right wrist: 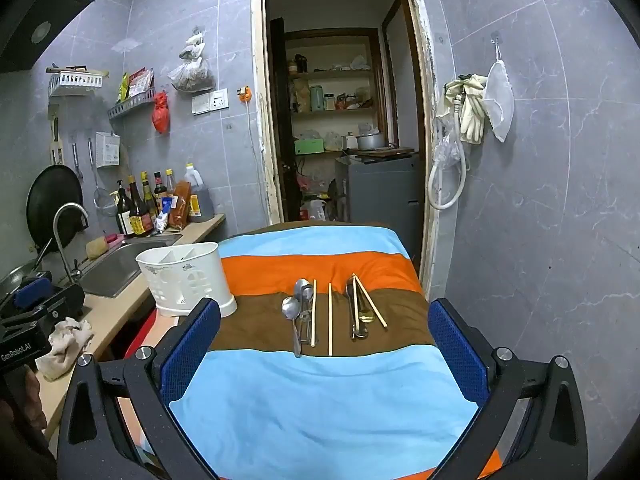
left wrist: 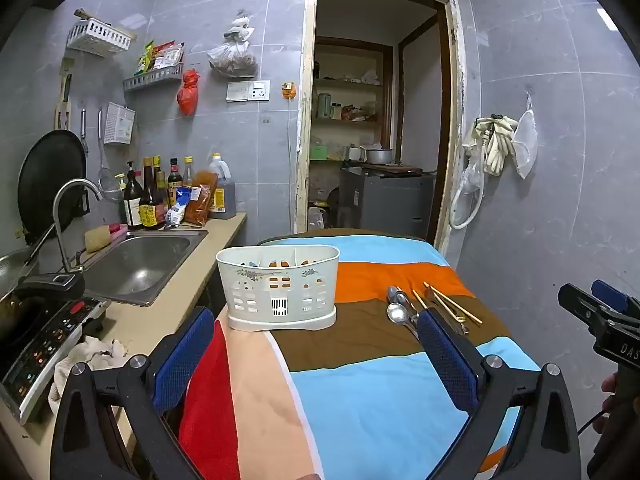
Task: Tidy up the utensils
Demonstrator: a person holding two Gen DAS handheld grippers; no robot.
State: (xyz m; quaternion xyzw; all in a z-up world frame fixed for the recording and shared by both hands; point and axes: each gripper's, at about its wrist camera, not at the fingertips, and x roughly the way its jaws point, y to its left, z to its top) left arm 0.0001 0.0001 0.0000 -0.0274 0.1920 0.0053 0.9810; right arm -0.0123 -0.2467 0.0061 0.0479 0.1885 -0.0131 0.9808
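The white holder [right wrist: 186, 280] stands empty at the left of the striped cloth [right wrist: 320, 400], beside the sink counter [left wrist: 160, 320]. To its right lie spoons [right wrist: 298, 312], then chopsticks [right wrist: 330, 320]. Left tongs [left wrist: 316, 348] and right tongs [right wrist: 324, 344] gape wide, holding nothing. Spoons look slick and stiff: pinch mid-handle. Chopsticks are light and thin.

Spoons [right wrist: 298, 312] and chopsticks [right wrist: 330, 320] lie on the striped cloth [right wrist: 320, 400], the white caddy [right wrist: 186, 280] at its left; right gripper [right wrist: 324, 348] gapes empty.
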